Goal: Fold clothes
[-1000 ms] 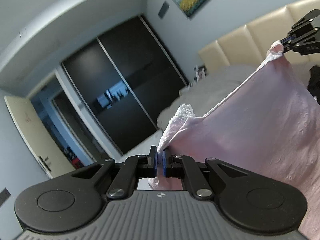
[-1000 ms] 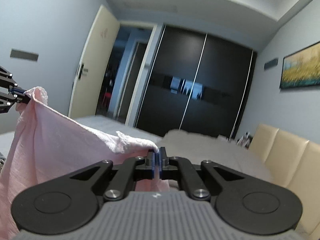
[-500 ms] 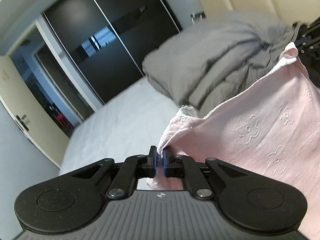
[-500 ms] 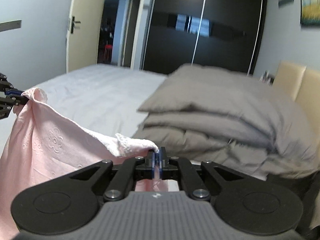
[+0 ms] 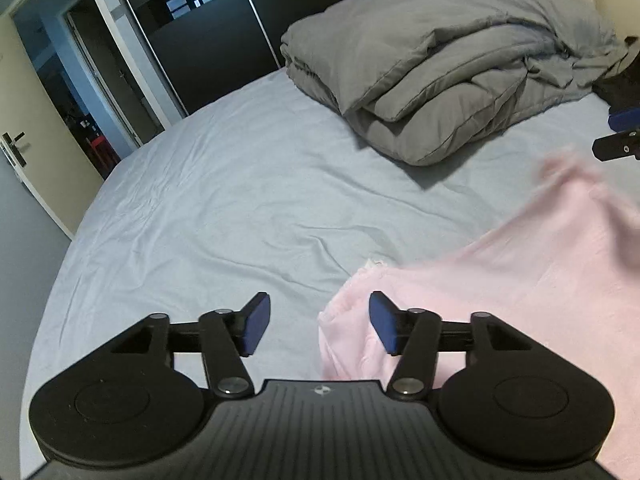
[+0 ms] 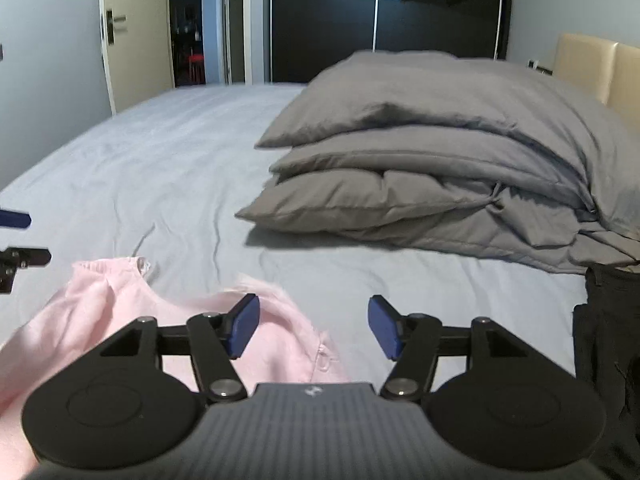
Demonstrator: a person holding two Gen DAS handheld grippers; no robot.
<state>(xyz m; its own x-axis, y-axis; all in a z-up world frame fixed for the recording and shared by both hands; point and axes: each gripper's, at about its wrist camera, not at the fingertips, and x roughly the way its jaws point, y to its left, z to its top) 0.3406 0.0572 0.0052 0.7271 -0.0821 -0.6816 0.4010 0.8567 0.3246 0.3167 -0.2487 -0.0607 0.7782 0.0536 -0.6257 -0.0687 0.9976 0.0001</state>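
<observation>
A pink garment (image 5: 500, 280) with an embossed flower pattern drops onto the pale blue bed sheet (image 5: 240, 200), its far corner blurred. My left gripper (image 5: 318, 326) hovers over the garment's left edge. Its jaws are opening, and the cloth lies just below them, clear of the blue pads (image 5: 256, 322). In the right wrist view the pink garment (image 6: 120, 312) lies crumpled at lower left. My right gripper (image 6: 312, 328) is above the garment's right edge, jaws opening, nothing pressed between them. Each gripper shows at the other view's edge: right gripper (image 5: 622, 132), left gripper (image 6: 16, 238).
A folded grey duvet (image 6: 440, 160) is piled at the head of the bed by the beige headboard (image 6: 588, 60). A dark garment (image 6: 608, 320) lies at the right edge. A black sliding wardrobe (image 6: 380, 20) and an open doorway (image 6: 192, 32) stand beyond the bed.
Both grippers came down toward the bed and tilted downward. Both let go of the pink garment's top corners, and the cloth has dropped onto the sheet.
</observation>
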